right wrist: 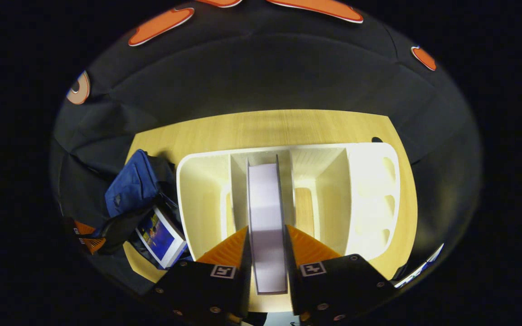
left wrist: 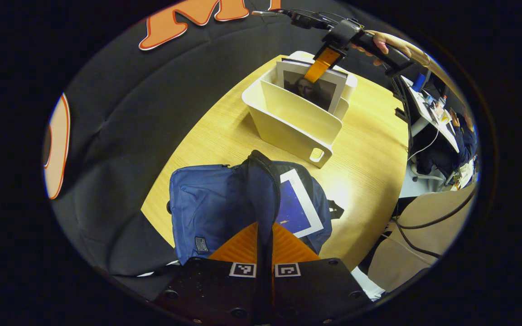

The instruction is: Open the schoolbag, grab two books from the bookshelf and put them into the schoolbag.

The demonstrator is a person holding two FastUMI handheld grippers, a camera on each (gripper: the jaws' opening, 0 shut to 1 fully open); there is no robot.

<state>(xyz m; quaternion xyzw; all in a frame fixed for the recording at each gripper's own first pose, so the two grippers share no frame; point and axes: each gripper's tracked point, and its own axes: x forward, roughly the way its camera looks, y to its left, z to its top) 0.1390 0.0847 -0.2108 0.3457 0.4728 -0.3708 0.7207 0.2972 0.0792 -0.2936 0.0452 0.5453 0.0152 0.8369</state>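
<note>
Two books are seen: one (left wrist: 298, 203) is half hidden inside the blue schoolbag (left wrist: 211, 208) on the worktop (left wrist: 369, 149), whose opening edge is pinched by the left hand-held gripper (left wrist: 264, 235). The other book (right wrist: 266, 222) is clamped edge-on by the right hand-held gripper (right wrist: 266, 246) in the white bookshelf (right wrist: 369, 190), its cover hidden.

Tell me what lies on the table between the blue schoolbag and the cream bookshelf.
Bare wooden table separates the blue fabric schoolbag from the cream plastic bookshelf, seen in the left gripper view.
</note>
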